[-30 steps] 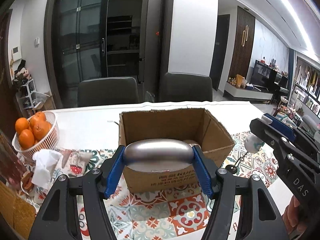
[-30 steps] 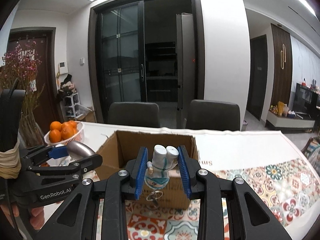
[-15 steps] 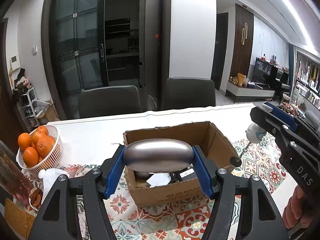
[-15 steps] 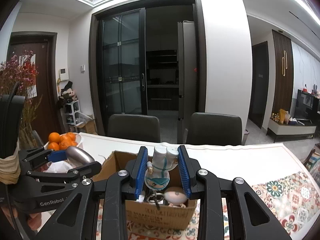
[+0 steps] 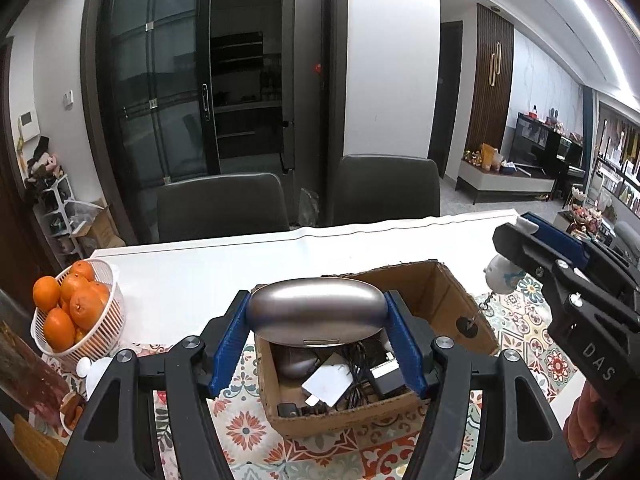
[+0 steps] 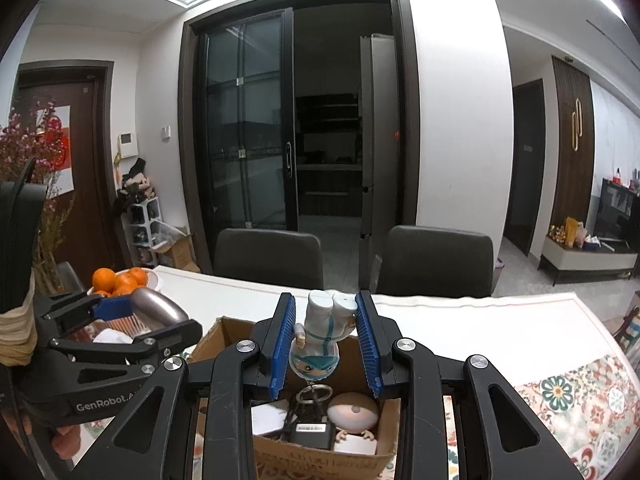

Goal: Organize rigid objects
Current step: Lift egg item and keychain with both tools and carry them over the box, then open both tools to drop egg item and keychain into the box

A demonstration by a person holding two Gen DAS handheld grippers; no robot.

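Observation:
My left gripper [image 5: 316, 322] is shut on a smooth metallic oval case [image 5: 316, 312] and holds it above the near left part of an open cardboard box [image 5: 452, 296]. My right gripper [image 6: 325, 338] is shut on a small white figurine keychain [image 6: 320, 340], held upside down with its key ring [image 6: 314, 392] hanging above the box [image 6: 320, 458]. The box holds a white charger [image 5: 326, 384], black cables and adapters [image 5: 386, 376], and a round doll head [image 6: 354, 410]. The right gripper also shows at the right in the left wrist view [image 5: 520, 248].
A white basket of oranges [image 5: 76, 312] stands at the table's left edge. The box rests on a patterned tile mat [image 5: 248, 432] over a white table [image 5: 224, 268]. Two dark chairs [image 5: 222, 212] stand behind the table. Dried flowers [image 6: 28, 152] are at the far left.
Both grippers have risen and moved over the box, so its contents now show below. Both still hold their objects.

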